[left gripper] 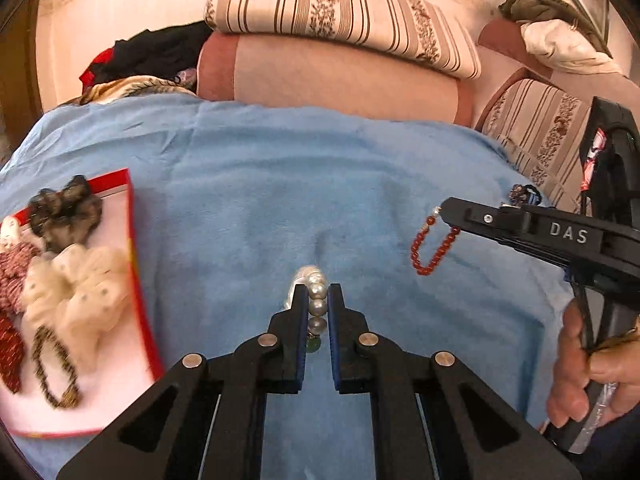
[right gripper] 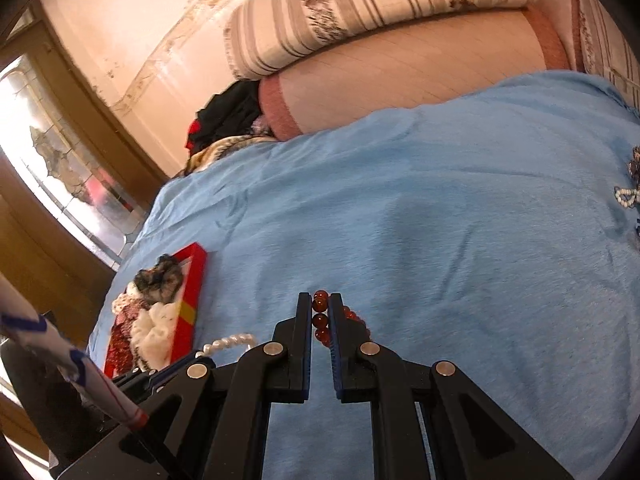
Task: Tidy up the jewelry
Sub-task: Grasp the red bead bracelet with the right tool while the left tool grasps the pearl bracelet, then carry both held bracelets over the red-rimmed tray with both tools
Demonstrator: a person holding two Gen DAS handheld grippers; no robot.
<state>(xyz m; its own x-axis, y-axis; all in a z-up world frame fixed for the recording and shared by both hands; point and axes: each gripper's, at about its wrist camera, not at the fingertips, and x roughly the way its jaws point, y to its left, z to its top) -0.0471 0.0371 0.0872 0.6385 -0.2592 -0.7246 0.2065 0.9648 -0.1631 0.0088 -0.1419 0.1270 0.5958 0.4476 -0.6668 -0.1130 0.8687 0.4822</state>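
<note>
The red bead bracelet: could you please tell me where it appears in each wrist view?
Left wrist view: the red bead bracelet hangs at right of centre from the right gripper.
Right wrist view: it sits at bottom centre, clamped between that gripper's jaws.
Shared landmark: the red-rimmed tray of scrunchies, on the left in both views.

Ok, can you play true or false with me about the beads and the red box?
1. The left gripper pinches pearl beads. True.
2. The right gripper holds green beads. False: its red beads are dark red.
3. The red box lies on a blue blanket. True.
4. The box is empty. False: fabric hair ties lie in it.
5. Both grippers are wide open. False: each is shut on beads.
</note>
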